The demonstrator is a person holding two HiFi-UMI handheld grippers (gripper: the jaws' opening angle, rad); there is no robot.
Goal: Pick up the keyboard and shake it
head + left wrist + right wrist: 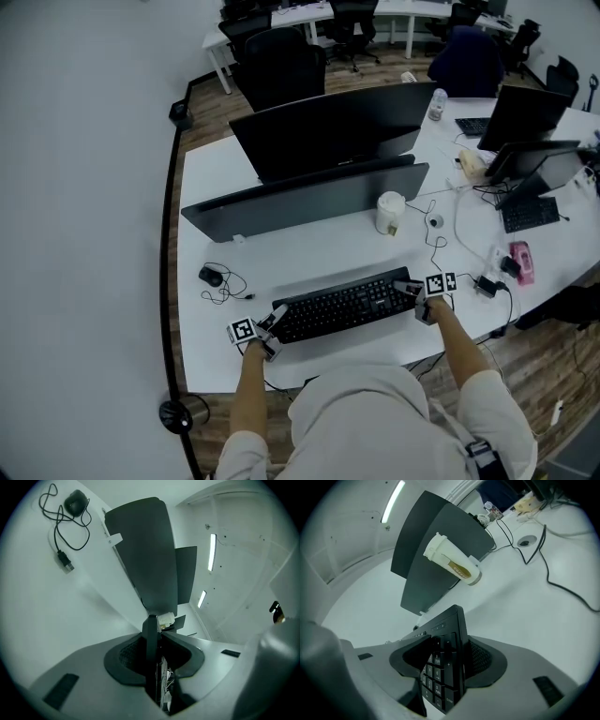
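A black keyboard (342, 307) is stretching across the front of a white desk (309, 246), its number keys (440, 670) reading "Enter", "PgDn", "3", "6" and "+". The left gripper (272, 325) is clamping its jaws on the keyboard's left end, while the right gripper (413, 289) is holding its jaws wide around the right end, not pressing. Behind, a lidded paper cup (390, 213) is standing, contents hidden, label unreadable.

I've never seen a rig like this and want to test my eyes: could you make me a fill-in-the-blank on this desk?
The left gripper and right gripper each have fingers round one end of the black ___.
The mouse lies nearer the ___ gripper.
The lidded cup is coloured ___.
Missing: keyboard; left; white.
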